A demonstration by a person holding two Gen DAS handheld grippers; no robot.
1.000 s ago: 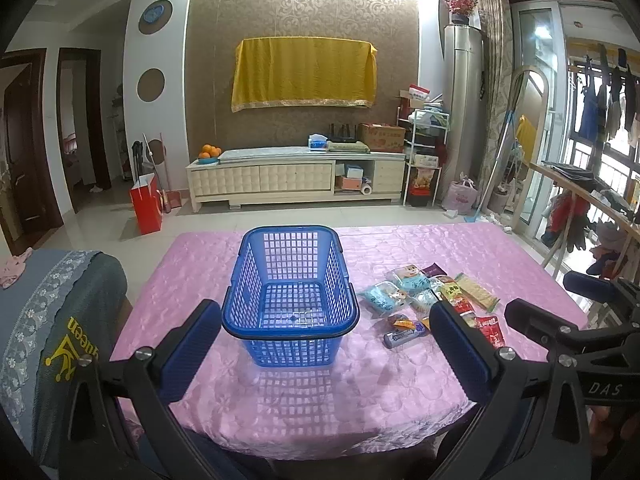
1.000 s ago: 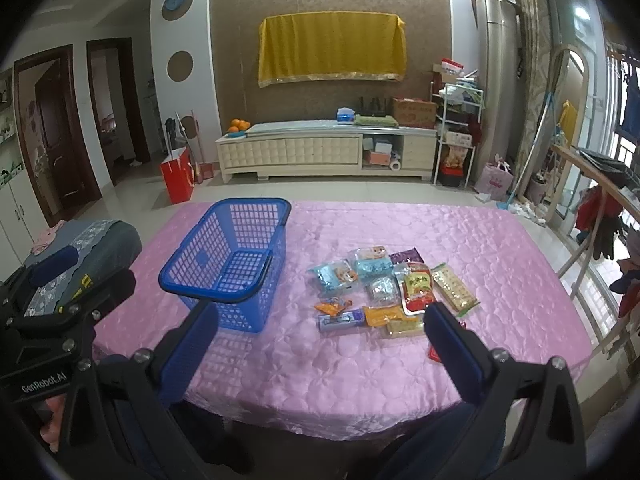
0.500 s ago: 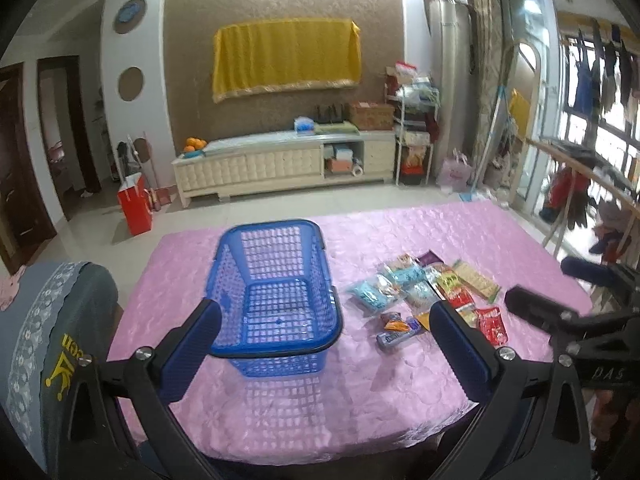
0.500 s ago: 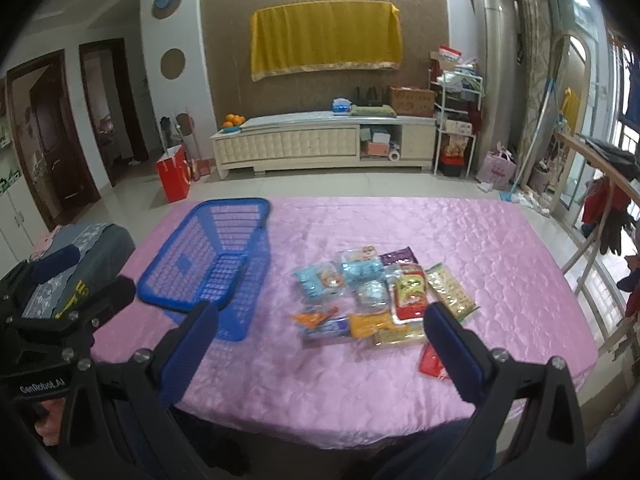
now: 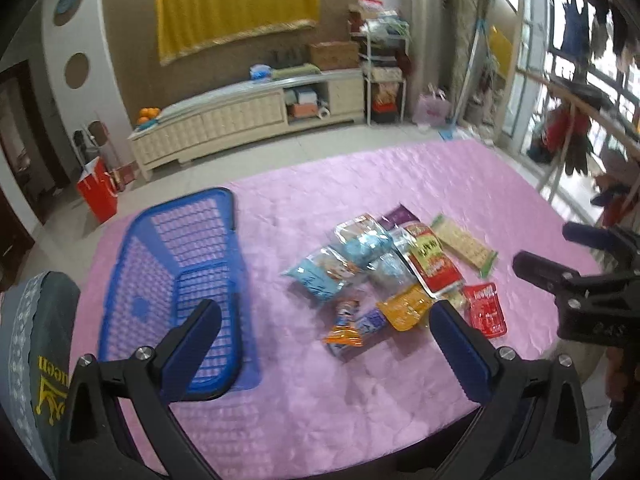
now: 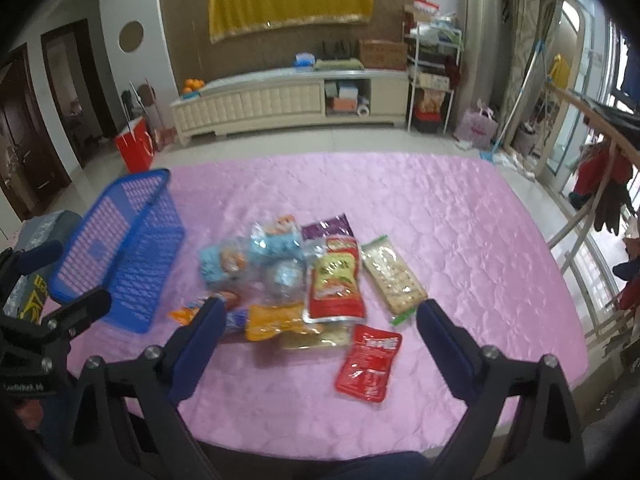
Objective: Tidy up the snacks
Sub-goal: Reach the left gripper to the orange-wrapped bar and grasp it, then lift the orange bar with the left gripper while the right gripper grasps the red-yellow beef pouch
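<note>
An empty blue plastic basket (image 5: 176,280) stands on the left of a pink-covered table (image 5: 360,400); it also shows in the right wrist view (image 6: 120,248). A pile of snack packets (image 5: 392,272) lies to its right, among them a red-and-yellow pouch (image 6: 336,284), a cracker pack (image 6: 392,276), a small red sachet (image 6: 368,360) and an orange packet (image 6: 276,320). My left gripper (image 5: 326,344) is open and empty above the table's near edge, between basket and pile. My right gripper (image 6: 320,332) is open and empty just before the pile.
A grey cushioned chair (image 5: 32,360) stands at the table's left. Beyond the table are a tiled floor, a cream TV cabinet (image 5: 248,120), a red bag (image 5: 98,194) and a drying rack with clothes (image 5: 580,132) at the right.
Both grippers have moved forward and tilted down toward the table, so basket and snacks look nearer and larger. The left view has swung right toward the snacks. Both stay open.
</note>
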